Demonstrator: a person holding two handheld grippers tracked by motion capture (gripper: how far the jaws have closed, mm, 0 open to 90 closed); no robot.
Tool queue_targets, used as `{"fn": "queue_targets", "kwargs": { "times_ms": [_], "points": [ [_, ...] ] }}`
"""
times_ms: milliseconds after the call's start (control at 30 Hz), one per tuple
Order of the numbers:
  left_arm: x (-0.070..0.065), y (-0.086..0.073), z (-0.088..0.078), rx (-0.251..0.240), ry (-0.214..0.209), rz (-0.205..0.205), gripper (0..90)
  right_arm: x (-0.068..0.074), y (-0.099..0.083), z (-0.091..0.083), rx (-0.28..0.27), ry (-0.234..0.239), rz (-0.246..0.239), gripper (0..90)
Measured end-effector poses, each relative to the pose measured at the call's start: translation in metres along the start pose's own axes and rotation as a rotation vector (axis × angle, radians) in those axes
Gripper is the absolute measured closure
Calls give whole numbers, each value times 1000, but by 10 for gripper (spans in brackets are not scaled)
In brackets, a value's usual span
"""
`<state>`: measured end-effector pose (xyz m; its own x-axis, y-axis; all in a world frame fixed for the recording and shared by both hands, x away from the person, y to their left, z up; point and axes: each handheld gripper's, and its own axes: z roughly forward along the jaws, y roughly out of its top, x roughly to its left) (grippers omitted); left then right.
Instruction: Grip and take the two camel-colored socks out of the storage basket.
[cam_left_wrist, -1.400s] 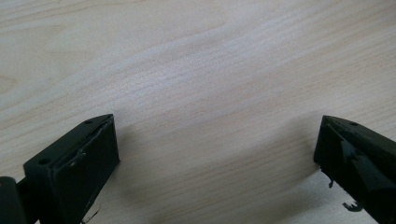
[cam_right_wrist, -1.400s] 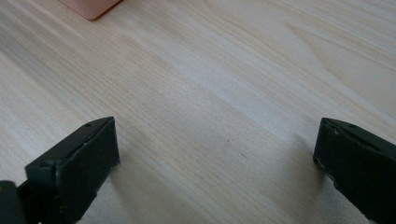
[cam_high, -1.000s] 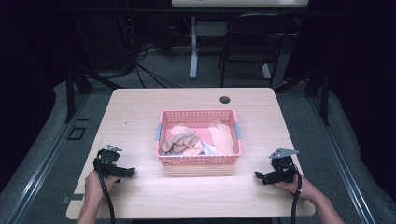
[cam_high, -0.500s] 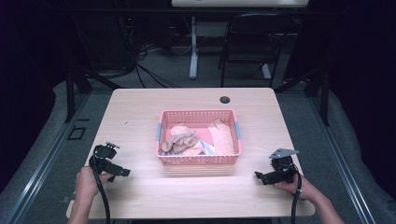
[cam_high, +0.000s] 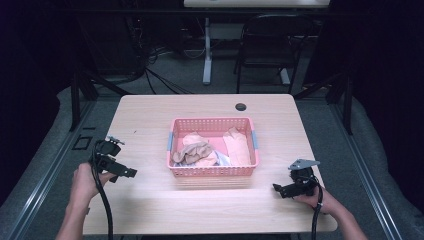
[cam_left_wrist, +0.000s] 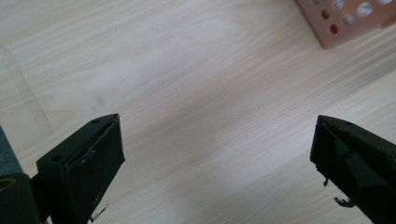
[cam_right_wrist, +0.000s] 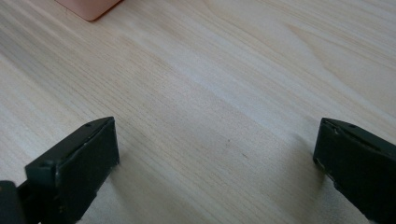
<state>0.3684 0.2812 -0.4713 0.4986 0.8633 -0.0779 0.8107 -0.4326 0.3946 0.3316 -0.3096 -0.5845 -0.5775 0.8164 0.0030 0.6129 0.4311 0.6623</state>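
While both wait low: jaws wide apart, gripping nothing.
Left gripper (cam_high: 131, 173): basket (cam_high: 212, 148) corner ahead, right of jaws; swing in.
Right gripper (cam_high: 276, 189): bare table (cam_right_wrist: 224, 93) between jaws.
Cloths (cam_high: 196, 151): heaped in basket; pinch one from above.

- Legible text, labels, brands, numbers, signs: none in any view.
- Pink basket (cam_high: 213, 171): perforated wall, no print or label to be read; its corner (cam_left_wrist: 348, 21) in the left gripper view shows plain round holes only.
- Cloths in the basket (cam_high: 196, 151): no tag or print can be made out.
- Tabletop (cam_high: 200, 107): bare wood grain, no markings or stickers; the dark round spot near the far edge (cam_high: 241, 106) carries no readable sign.
- Left gripper (cam_high: 117, 170) and right gripper (cam_high: 285, 189): black bodies, no brand or number legible; jaws in both gripper views unmarked.
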Motion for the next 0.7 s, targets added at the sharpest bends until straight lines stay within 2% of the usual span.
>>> {"fn": "queue_targets", "kwargs": {
  "times_ms": [233, 333, 533, 700],
  "points": [
    [-6, 24, -24, -27, 9, 48, 31, 0, 0, 0, 0, 0, -1, 0],
    [-12, 37, -34, -36, 13, 83, 34, 0, 0, 0, -1, -1, 0, 0],
    [-23, 52, -39, -50, 15, 126, 38, 0, 0, 0, -1, -1, -1, 0],
    [-35, 69, -39, -41, 11, 166, 38, 0, 0, 0, -1, -1, -1, 0]
  ]
}}
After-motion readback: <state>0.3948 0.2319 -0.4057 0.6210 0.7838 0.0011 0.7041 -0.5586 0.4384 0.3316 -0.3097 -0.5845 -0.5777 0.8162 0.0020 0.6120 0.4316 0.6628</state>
